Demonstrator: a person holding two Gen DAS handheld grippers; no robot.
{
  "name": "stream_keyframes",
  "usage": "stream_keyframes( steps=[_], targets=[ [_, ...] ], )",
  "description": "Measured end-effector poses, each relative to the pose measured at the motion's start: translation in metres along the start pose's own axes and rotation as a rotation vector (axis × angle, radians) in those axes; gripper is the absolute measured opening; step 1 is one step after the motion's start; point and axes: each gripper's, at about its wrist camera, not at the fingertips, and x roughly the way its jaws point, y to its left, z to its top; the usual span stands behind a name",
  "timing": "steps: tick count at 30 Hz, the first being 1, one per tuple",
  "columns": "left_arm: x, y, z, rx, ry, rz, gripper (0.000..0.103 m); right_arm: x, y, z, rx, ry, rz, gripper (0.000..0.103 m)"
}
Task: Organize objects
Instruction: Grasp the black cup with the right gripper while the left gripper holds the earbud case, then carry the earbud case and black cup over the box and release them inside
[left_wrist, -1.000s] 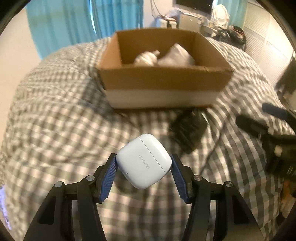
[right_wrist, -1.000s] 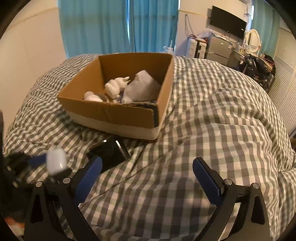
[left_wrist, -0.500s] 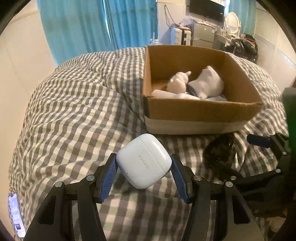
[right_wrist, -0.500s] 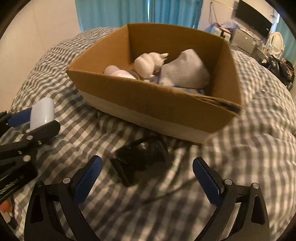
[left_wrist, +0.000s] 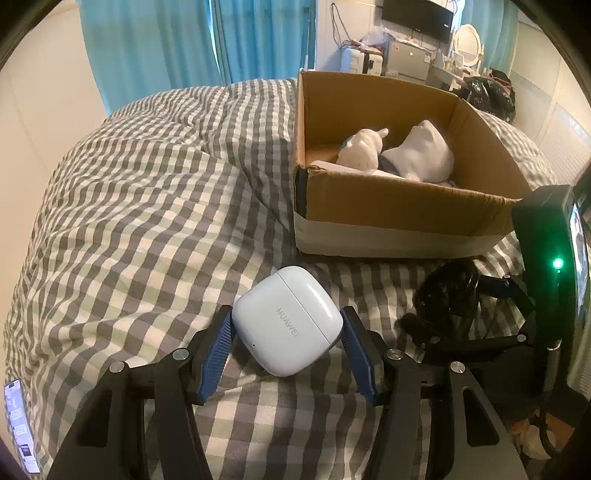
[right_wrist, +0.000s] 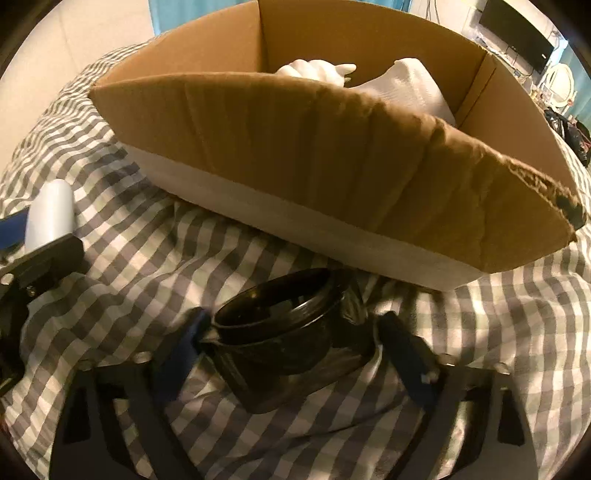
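Right gripper (right_wrist: 291, 336) sits low in the middle of its own view with its blue pads on either side of a black jar (right_wrist: 284, 339); its jaws have just been closing, the left pad looks to touch the jar's rim while the right pad shows a gap, so I read it as not yet clamped. Left gripper (left_wrist: 286, 332), at lower centre of the left view, is closed on a white earbud case (left_wrist: 286, 319), held clear above the checked bedcover (left_wrist: 147, 221). The step in hand looks like picking up the jar. Next the jaws need to finish closing evenly on the jar's sides, then lift it over the near wall of the cardboard box (right_wrist: 332, 147), which fills the upper half of the right view. The jar is dark, glossy and round, tilted with its open mouth toward the box, resting on soft cloth just in front of it; it may roll or slip if pinched off-centre
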Motion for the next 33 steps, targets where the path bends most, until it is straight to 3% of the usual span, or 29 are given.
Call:
stream_keyframes(
  steps=[8, 19, 23, 33],
  targets=[
    [-0.01, -0.007, -0.009, 0.026, -0.006, 0.017, 0.059, -0.022, -0.001, -0.012, 0.005, -0.05, -0.029, 0.084],
    [-0.041, -0.021, -0.022, 0.053, -0.031, 0.016, 0.059, -0.089, 0.004, -0.031, 0.01, -0.161, -0.044, 0.084],
    [-0.054, -0.027, -0.026, 0.065, -0.047, 0.013, 0.059, -0.113, -0.015, -0.046, 0.016, -0.196, -0.044, 0.084],
    [-0.095, -0.038, -0.027, 0.087, -0.116, 0.006, 0.059, -0.157, -0.003, -0.049, 0.027, -0.273, -0.067, 0.084]
  ],
)
